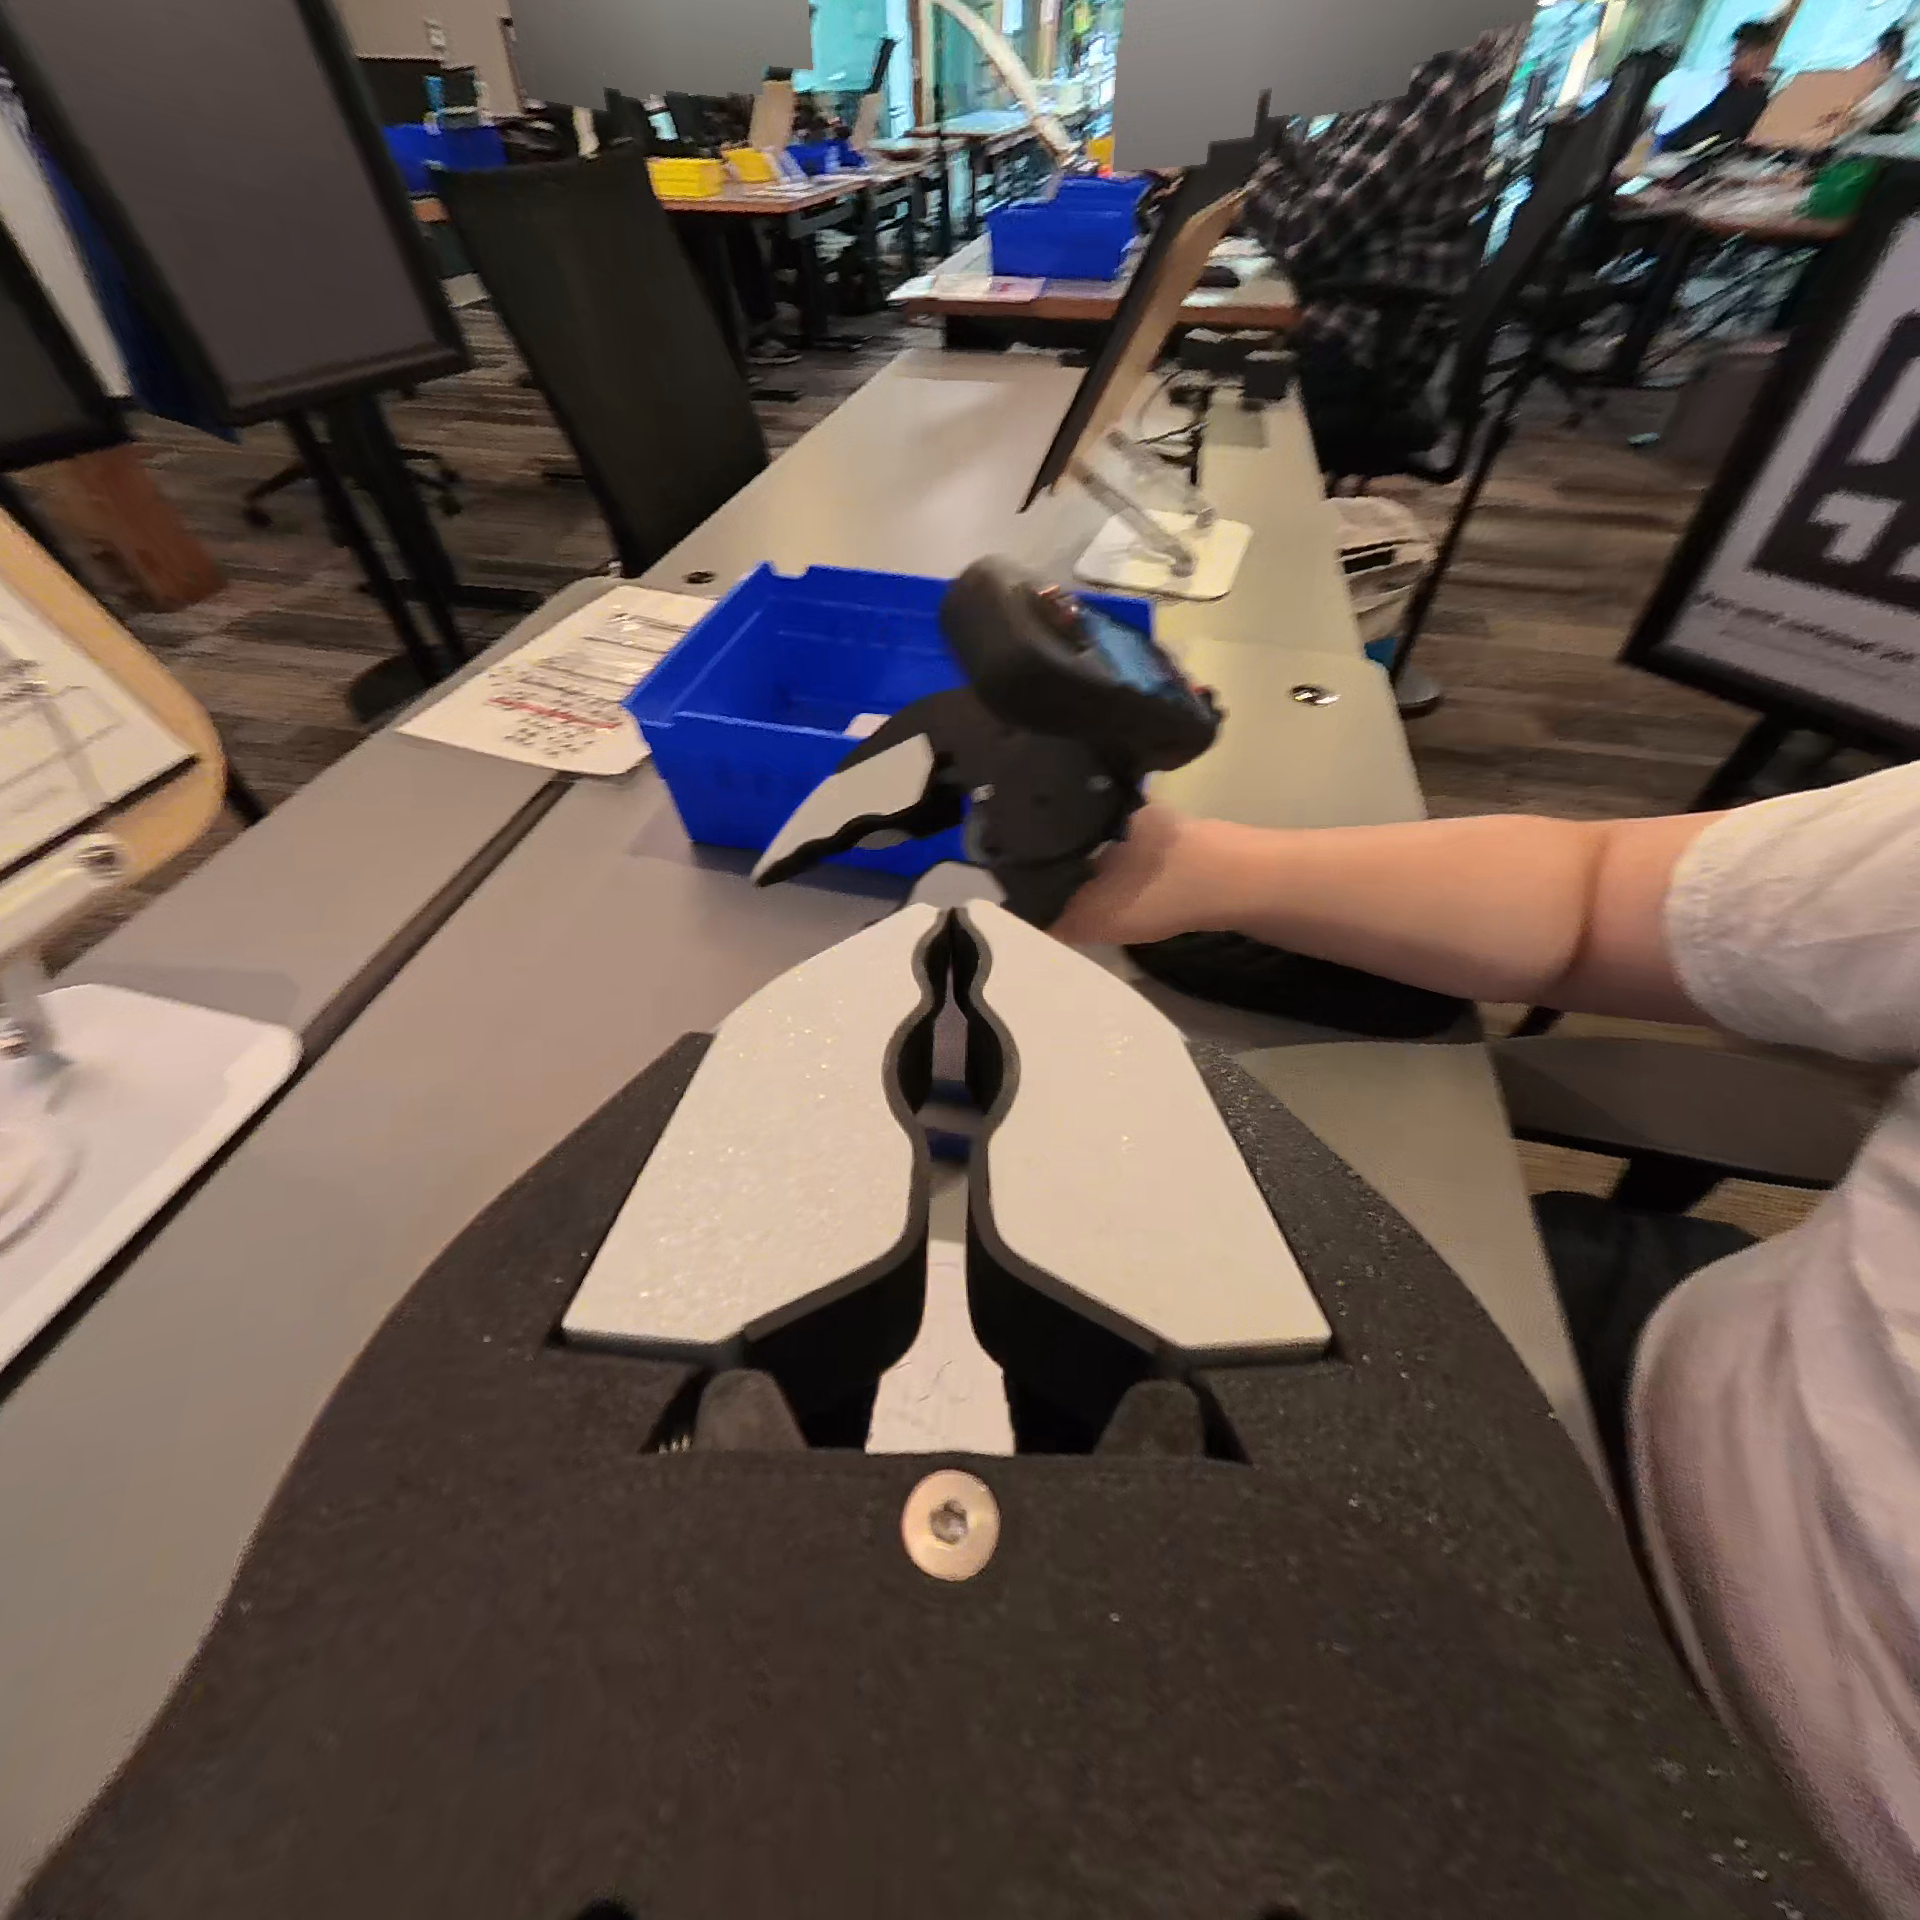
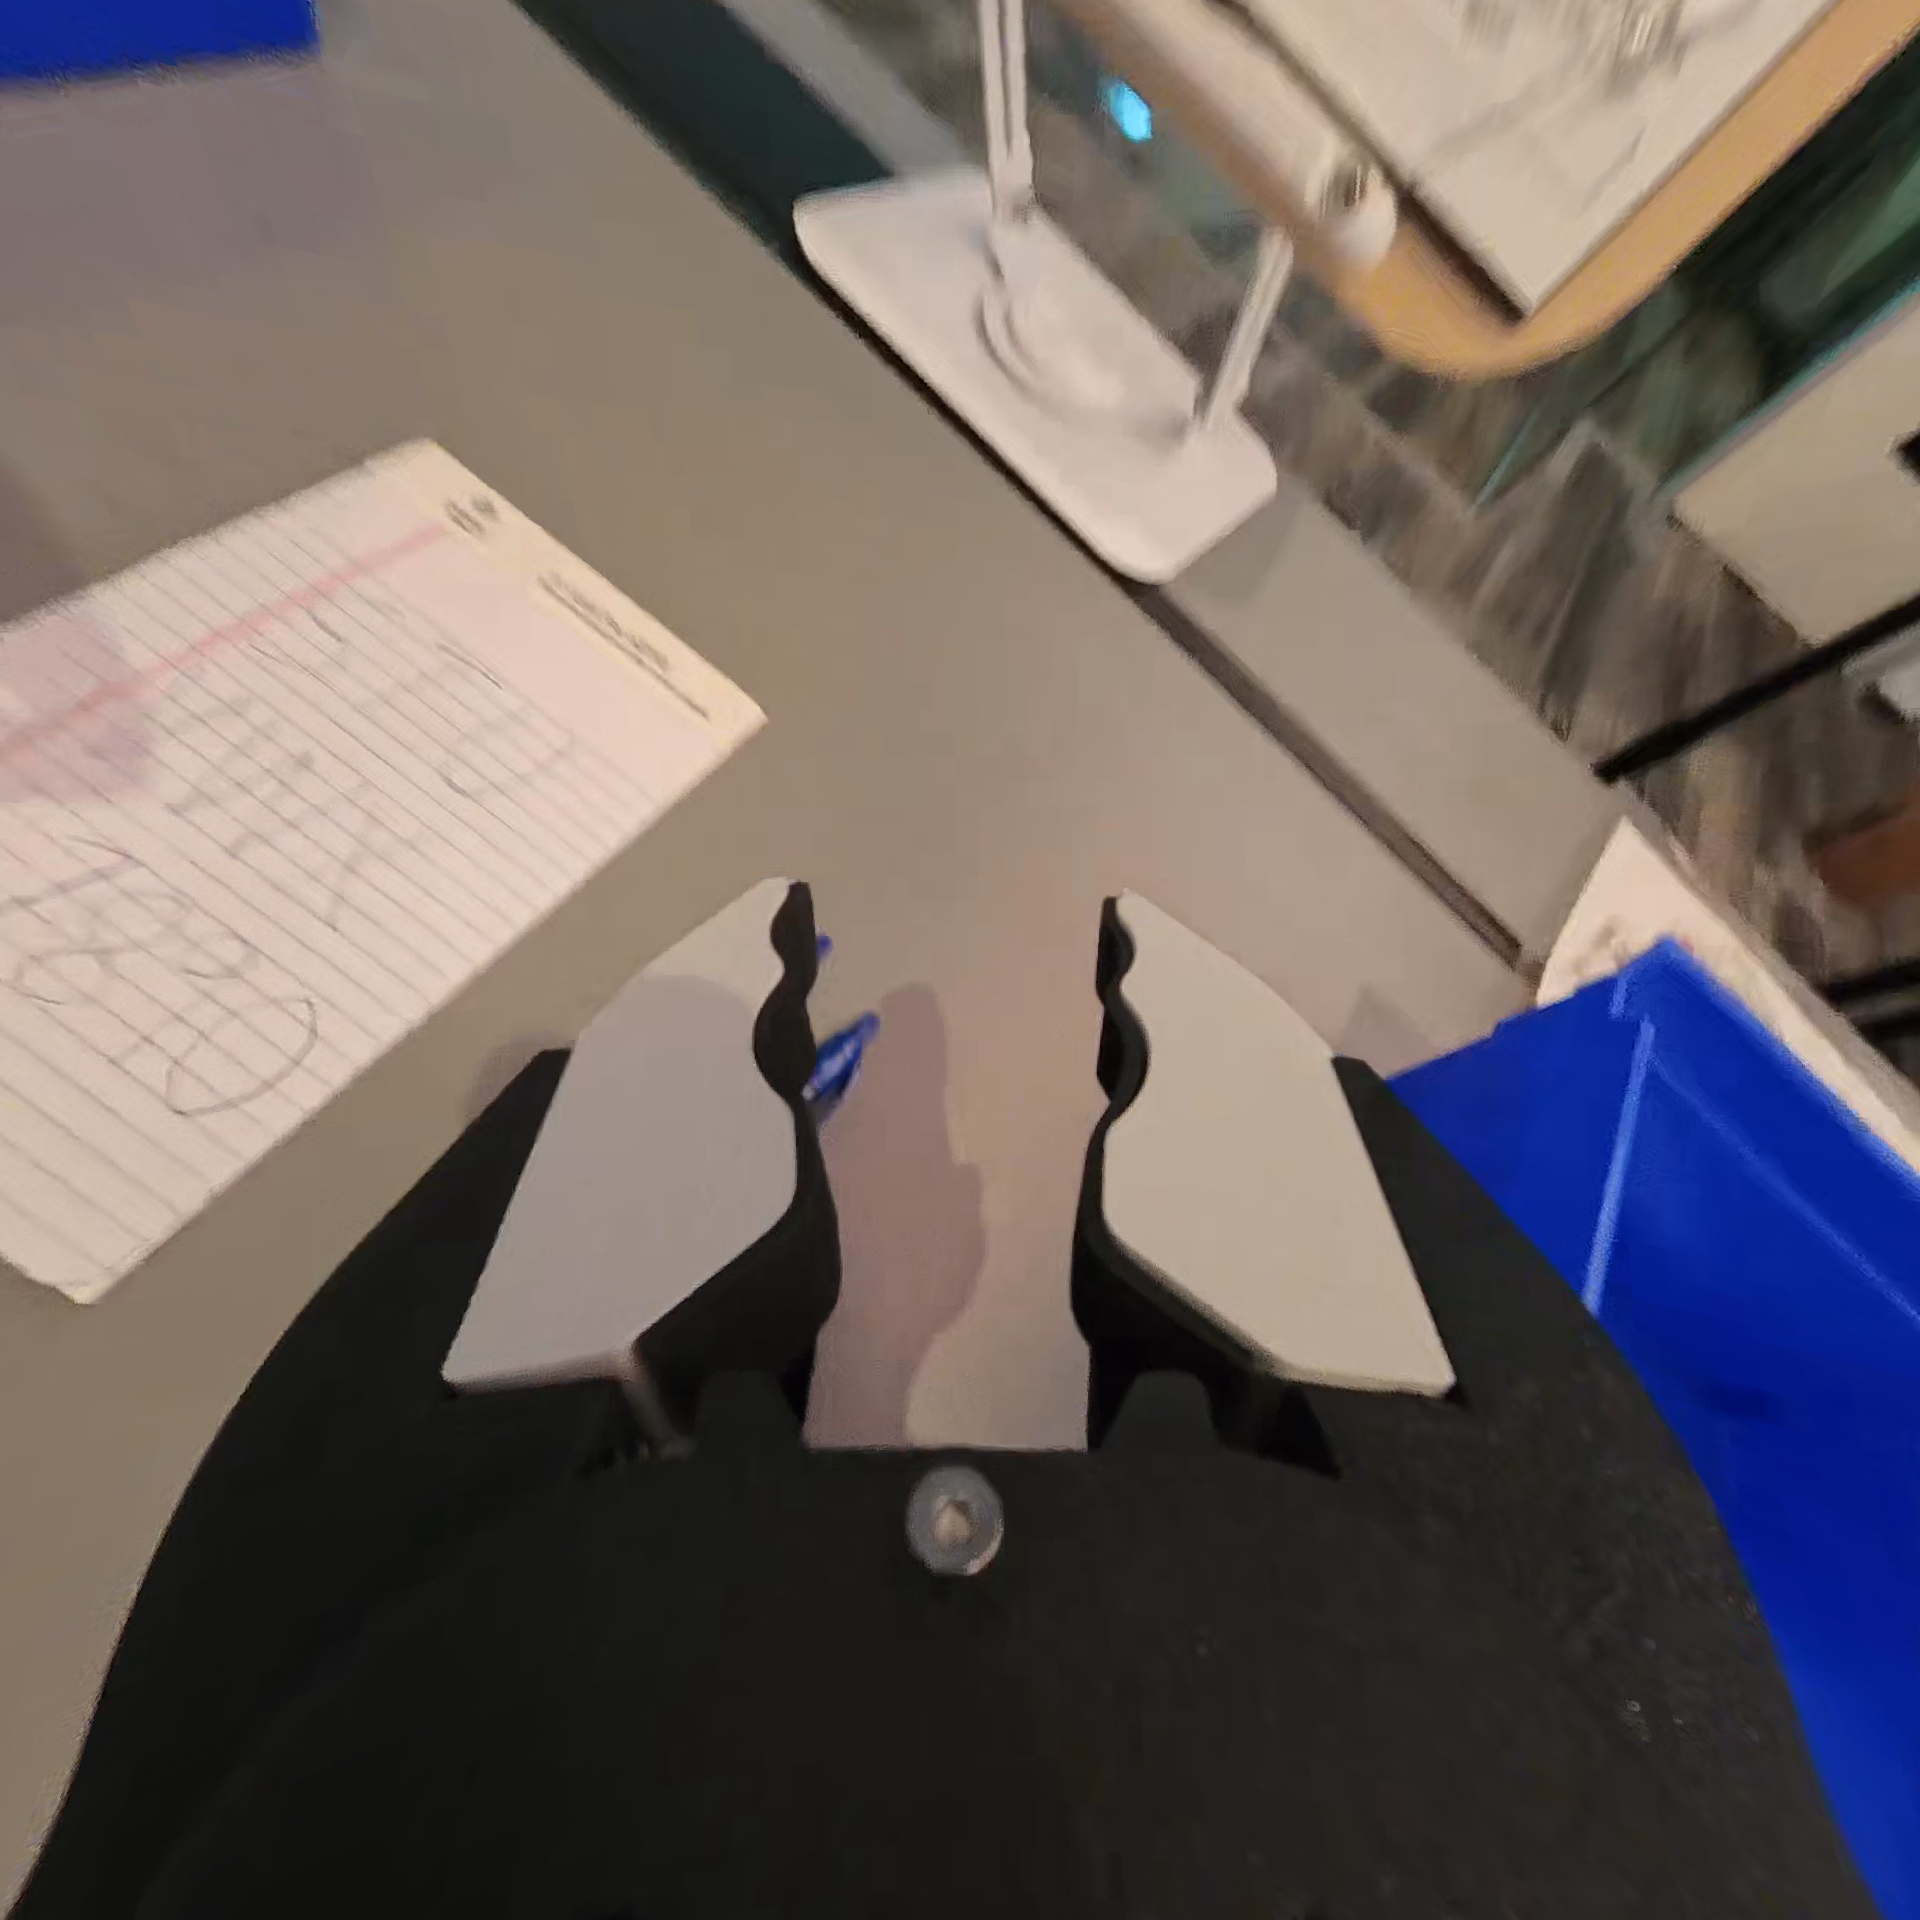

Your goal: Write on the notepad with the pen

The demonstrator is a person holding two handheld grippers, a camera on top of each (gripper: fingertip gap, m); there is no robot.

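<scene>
The lined notepad, with pen scribbles on it, lies on the grey table at the left of the right wrist view. My right gripper is open and empty, low over the table just right of the notepad. A blue pen peeks out beside its left finger and is mostly hidden. My left gripper is shut with nothing between the tips. A strip of white scribbled paper shows under it. The right gripper, in a person's hand, is seen ahead of it.
A blue bin stands on the table behind the right gripper and also shows in the right wrist view. A white stand base is beyond the notepad. A printed sheet lies left of the bin. The person's arm crosses from the right.
</scene>
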